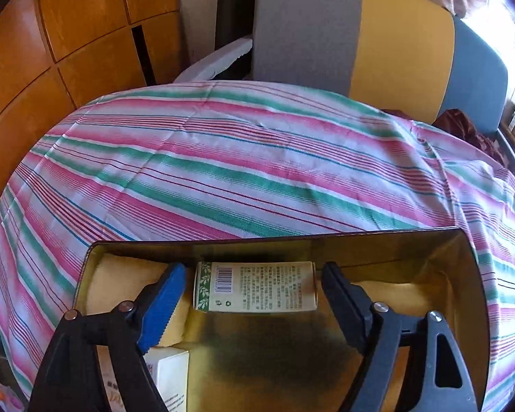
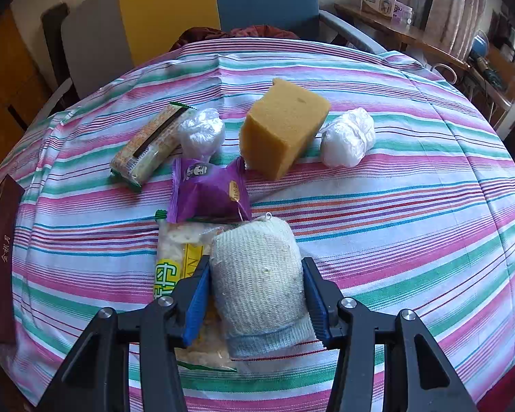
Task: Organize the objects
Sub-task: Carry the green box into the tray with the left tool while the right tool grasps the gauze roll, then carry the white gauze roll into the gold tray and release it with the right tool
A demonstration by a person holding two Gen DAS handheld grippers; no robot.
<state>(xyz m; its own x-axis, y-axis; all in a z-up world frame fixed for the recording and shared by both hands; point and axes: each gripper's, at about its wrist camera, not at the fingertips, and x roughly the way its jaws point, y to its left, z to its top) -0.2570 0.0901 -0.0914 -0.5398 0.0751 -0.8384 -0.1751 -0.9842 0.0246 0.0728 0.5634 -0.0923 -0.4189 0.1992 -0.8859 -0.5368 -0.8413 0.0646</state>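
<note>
Holding the rolled cloth (image 2: 257,285) clenched in my right hand-held gripper (image 2: 257,295), its long axis running up the frame, I see my left hand-held gripper (image 1: 254,292) released around the carton (image 1: 255,286) inside the tin box (image 1: 463,257).

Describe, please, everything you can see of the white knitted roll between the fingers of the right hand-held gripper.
The white knitted roll is a thick, soft bundle of ribbed off-white fabric with a pale blue band at its near end. It lies lengthwise on the striped tablecloth, its left side overlapping a clear snack packet. The right hand-held gripper straddles it, both blue pads against its sides. Its far end sits just short of a purple packet; whether they touch is unclear.
</note>
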